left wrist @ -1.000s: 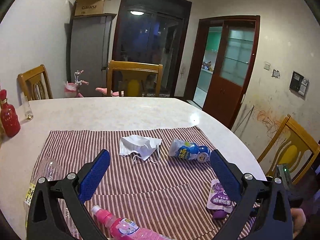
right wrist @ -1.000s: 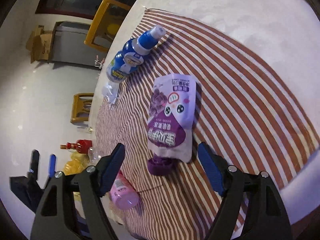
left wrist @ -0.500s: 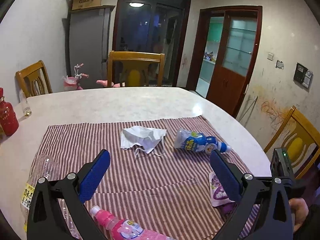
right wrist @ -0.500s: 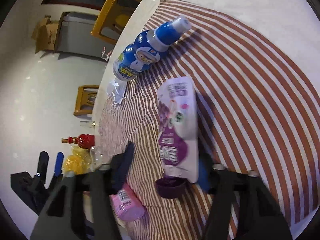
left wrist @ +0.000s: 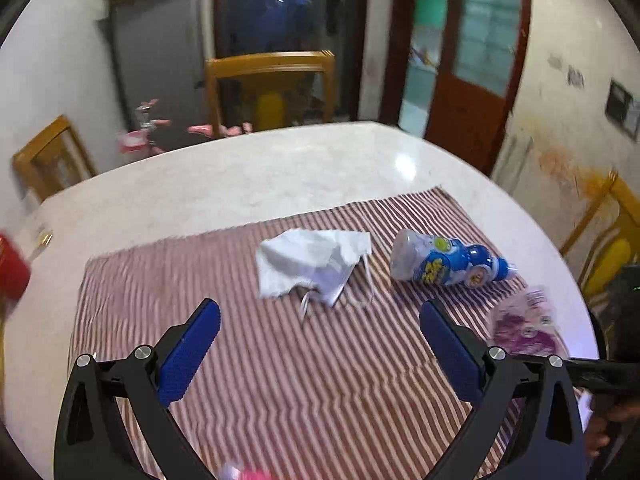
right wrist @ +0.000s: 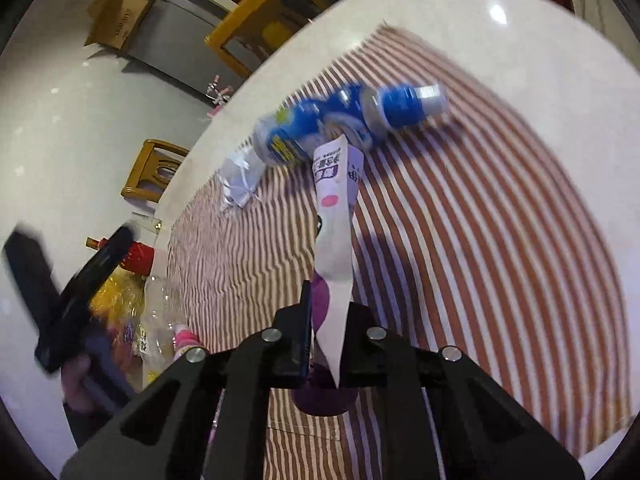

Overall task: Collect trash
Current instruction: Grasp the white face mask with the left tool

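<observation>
Two claws are mine. My right claw (right wrist: 326, 344) is clamped on the purple pouch (right wrist: 334, 216), whose cap end hides behind my fingers. A second ago the pouch lay flat between spread fingers; now it stands lifted off the striped cloth (right wrist: 480, 220). My left claw (left wrist: 320, 350) hangs wide apart, holding nothing, above the cloth near the crumpled mask (left wrist: 312, 264) and the blurred blue bottle (left wrist: 448, 264).
</observation>
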The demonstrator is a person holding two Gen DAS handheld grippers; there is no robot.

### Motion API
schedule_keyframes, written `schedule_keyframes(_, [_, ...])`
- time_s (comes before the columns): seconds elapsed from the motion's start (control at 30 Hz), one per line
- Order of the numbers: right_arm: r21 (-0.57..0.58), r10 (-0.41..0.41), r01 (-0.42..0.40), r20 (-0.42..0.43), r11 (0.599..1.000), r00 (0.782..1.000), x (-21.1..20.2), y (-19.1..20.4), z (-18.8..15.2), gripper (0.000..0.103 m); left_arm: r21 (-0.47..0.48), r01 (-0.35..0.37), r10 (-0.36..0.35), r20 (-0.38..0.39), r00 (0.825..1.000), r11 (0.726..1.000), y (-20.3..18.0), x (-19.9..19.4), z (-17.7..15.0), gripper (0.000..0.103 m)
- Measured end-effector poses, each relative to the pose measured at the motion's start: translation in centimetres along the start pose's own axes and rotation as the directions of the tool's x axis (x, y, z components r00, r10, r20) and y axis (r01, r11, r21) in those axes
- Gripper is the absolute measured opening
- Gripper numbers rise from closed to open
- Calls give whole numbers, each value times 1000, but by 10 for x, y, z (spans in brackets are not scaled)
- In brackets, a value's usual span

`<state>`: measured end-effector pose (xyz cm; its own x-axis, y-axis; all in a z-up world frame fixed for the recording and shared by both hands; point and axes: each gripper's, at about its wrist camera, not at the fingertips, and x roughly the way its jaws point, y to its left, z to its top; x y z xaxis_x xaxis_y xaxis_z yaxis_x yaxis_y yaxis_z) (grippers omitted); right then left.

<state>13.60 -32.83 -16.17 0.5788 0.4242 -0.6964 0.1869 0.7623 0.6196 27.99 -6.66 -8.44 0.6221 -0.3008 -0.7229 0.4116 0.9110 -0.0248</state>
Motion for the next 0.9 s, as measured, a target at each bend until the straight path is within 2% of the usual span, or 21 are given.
schedule_keyframes(0.07, [-16, 2, -1, 22, 1000, 1000, -7, 4, 5, 11, 5, -1, 1, -47, 999, 1000, 0, 28, 21, 97])
schedule_keyframes(0.13, [-19, 11, -10, 32, 1000, 999, -10, 6, 8, 11, -41, -34, 30, -90, 996, 999, 6, 56, 39, 97])
schedule_keyframes(0.2, [-23, 21, -20, 38, 1000, 999, -14, 7, 10, 12, -130, -86, 64, -165, 984, 988, 15, 89, 53, 97])
schedule_keyframes(0.27, [-29, 23, -21, 43, 999, 999, -15, 9, 13, 12, -176, -113, 71, -229, 971, 978, 18, 120, 60, 97])
schedule_keyframes(0.37, [-35, 21, -19, 46, 999, 999, -15, 11, 16, 12, -151, -151, 101, -297, 949, 977, 8, 151, 60, 97])
schedule_keyframes(0.5, [-39, 31, -29, 48, 999, 998, -14, 14, 19, 12, -137, -180, 120, -362, 925, 974, -1, 172, 49, 97])
schedule_keyframes(0.6, [-43, 35, -33, 51, 999, 998, -18, 14, 17, 12, -167, -175, 102, -374, 922, 970, 2, 178, 42, 96])
schedule_keyframes(0.7, [-45, 36, -34, 55, 998, 998, -19, 14, 18, 12, -173, -168, 99, -352, 931, 970, 6, 179, 39, 72])
schedule_keyframes(0.73, [-45, 38, -35, 56, 998, 998, -19, 15, 18, 12, -157, -172, 111, -337, 935, 972, 5, 176, 39, 55])
schedule_keyframes(0.77, [-46, 39, -37, 55, 998, 998, -19, 16, 19, 12, -154, -159, 101, -329, 939, 975, 6, 173, 39, 45])
schedule_keyframes(0.8, [-47, 40, -37, 55, 998, 998, -19, 16, 18, 12, -156, -149, 91, -327, 940, 977, 8, 171, 41, 24])
schedule_keyframes(0.83, [-48, 41, -38, 55, 998, 998, -20, 16, 17, 13, -166, -135, 75, -325, 943, 977, 10, 169, 42, 14])
schedule_keyframes(0.9, [-52, 45, -43, 52, 998, 998, -19, 18, 17, 13, -186, -109, 47, -312, 949, 977, 13, 164, 42, 10])
